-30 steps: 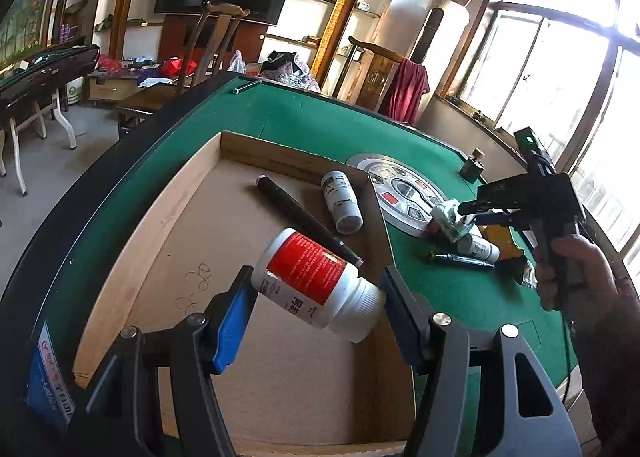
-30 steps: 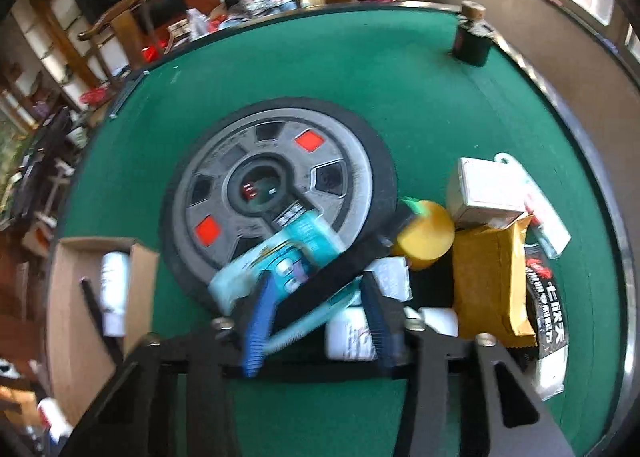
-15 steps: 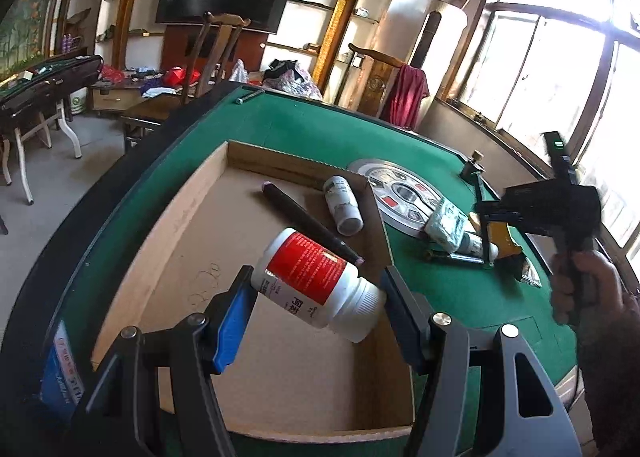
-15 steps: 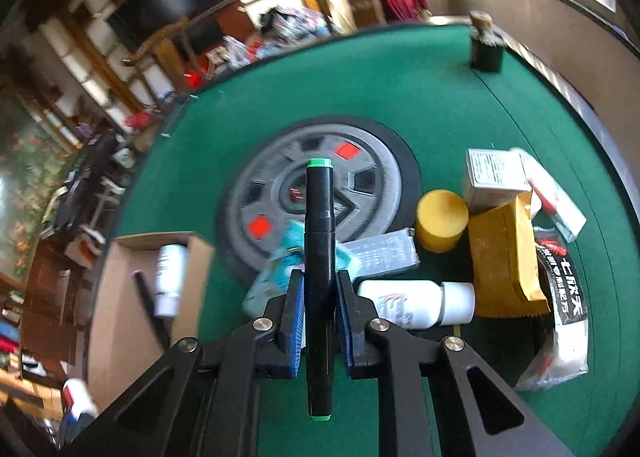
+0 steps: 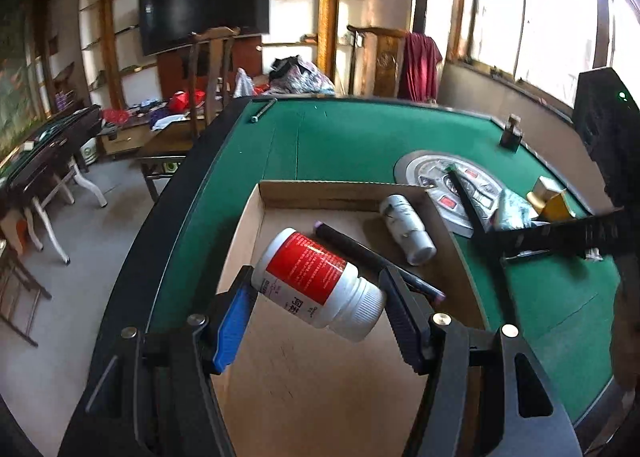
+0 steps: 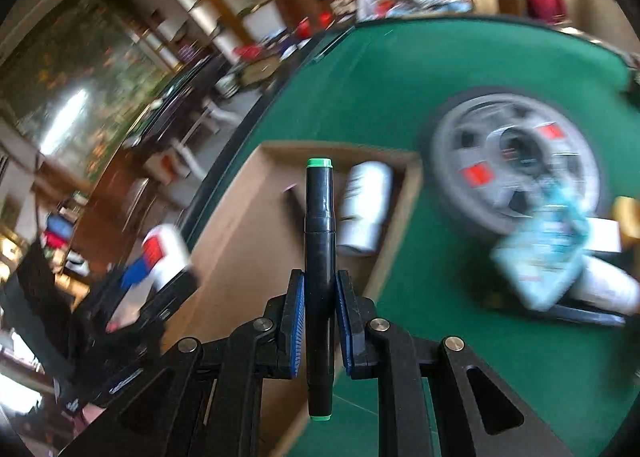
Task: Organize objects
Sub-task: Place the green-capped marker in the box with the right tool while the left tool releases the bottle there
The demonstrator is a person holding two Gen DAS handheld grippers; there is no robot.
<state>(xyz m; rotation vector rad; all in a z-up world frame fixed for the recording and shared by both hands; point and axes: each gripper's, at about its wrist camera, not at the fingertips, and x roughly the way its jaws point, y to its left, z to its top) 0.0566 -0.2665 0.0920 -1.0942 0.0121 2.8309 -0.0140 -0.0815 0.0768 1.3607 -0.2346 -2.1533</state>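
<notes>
Clamped tight in the right gripper (image 6: 320,297): a slim black marker with green end caps (image 6: 319,233), lengthwise between the blue pads, one tip poking forward, the other hanging out behind. A second ago, lying among the clutter by the grey round dial set in the green felt (image 6: 516,161), with the jaws only half closed around it; now lifted clear and carried across, tip already over the near wall of the shallow brown cardboard tray (image 5: 340,197). Heavy blur across the right wrist view, so exact height above the tray floor impossible to judge.

Held at a middling width in the left gripper (image 5: 316,297): a white plastic pill bottle with a red label (image 5: 316,277), tilted, cap toward the right pad, above the tray's middle, grip unchanged over that second.

Already inside the tray: a white cylindrical bottle lying on its side (image 5: 408,229) near the far right corner, and a long dark pen with a purple tip (image 5: 376,257) slanting across the floor.

Meaning for the tidy-up: two items stowed, two more above the tray and probably close to release; a pale blue packet (image 6: 544,253), a yellow box (image 5: 556,205) and others waiting outside the tray beside the dial.
</notes>
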